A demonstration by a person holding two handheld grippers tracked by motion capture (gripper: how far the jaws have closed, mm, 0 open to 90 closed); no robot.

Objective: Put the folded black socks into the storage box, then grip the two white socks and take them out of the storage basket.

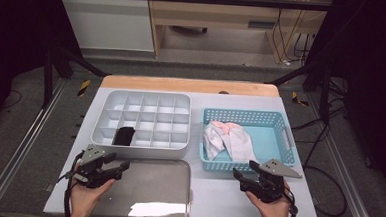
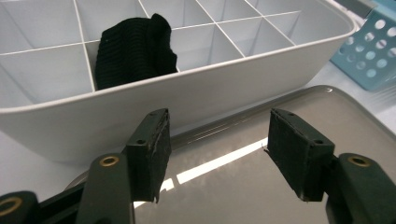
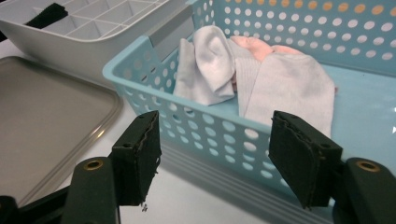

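The desk has a pale top with a wooden strip at its far edge, and it stands on a grey floor between dark frame posts. On it are a white divided organizer, a light blue perforated basket and a flat grey tray.

The left gripper hangs over the tray with its jaws released and nothing between them. The right gripper waits just in front of the basket, its jaws also spread and empty.

The organizer holds one rolled black sock in a compartment of its near row; the other compartments look empty. In the basket lie the pale socks, grey-white ones with a pink one partly under them, all touching.

I think the main risk is in the pick: because the socks overlap, the jaws could catch two at once, or take only a loose edge that slips out. The basket's near wall could also block the jaws if they come in too low.
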